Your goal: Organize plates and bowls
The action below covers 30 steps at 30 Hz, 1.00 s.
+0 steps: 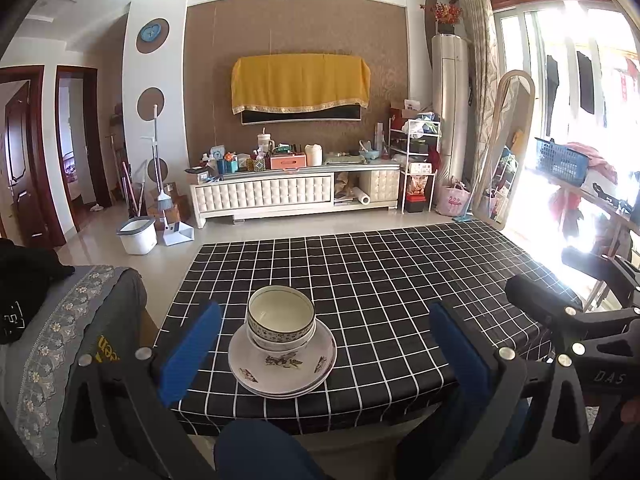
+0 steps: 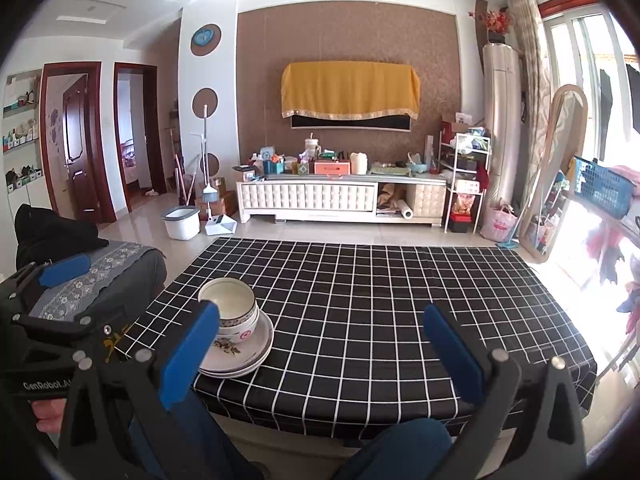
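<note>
Two nested bowls (image 1: 280, 316) with patterned rims sit on a stack of white floral plates (image 1: 282, 364) near the front edge of a table with a black grid cloth (image 1: 400, 280). My left gripper (image 1: 326, 336) is open and empty, its blue pads wide on either side of the stack, held back from it. In the right wrist view the bowls (image 2: 230, 308) and plates (image 2: 240, 350) stand at the left, just beyond the left blue pad. My right gripper (image 2: 320, 340) is open and empty over the table's front middle. The left gripper's body (image 2: 48, 320) shows at the far left.
A grey sofa arm with lace cover (image 1: 60, 332) stands left of the table. Beyond the table are a white TV cabinet (image 1: 296, 192), a white bucket (image 1: 137, 235) and a broom. A mirror (image 1: 508, 148) and a clothes rack stand on the right by the bright window.
</note>
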Tool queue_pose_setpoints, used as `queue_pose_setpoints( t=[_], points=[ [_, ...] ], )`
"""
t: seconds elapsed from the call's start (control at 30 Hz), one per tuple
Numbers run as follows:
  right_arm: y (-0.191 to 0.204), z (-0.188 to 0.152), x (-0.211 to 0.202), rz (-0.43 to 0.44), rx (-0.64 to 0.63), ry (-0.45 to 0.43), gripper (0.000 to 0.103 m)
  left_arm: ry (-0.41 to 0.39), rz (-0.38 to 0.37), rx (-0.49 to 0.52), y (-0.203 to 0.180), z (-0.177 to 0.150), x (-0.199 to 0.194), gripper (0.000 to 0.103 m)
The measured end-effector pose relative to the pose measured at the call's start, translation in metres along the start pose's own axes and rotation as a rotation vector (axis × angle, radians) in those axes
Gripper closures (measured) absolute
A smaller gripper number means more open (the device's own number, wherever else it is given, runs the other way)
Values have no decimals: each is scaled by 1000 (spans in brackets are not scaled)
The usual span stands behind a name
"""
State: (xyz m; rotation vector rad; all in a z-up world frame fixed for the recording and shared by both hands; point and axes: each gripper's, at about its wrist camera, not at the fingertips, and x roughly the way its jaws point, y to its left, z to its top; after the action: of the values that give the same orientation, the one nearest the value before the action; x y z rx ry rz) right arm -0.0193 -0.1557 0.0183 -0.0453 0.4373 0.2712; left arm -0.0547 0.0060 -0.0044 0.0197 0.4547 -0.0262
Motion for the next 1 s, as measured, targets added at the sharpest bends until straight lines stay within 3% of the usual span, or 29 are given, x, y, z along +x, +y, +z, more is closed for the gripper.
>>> queue_pose_setpoints(
  t=[1.0],
  points=[
    [2, -2, -6, -14, 2, 1, 0, -1, -35, -15, 0, -1, -5, 0]
  ],
)
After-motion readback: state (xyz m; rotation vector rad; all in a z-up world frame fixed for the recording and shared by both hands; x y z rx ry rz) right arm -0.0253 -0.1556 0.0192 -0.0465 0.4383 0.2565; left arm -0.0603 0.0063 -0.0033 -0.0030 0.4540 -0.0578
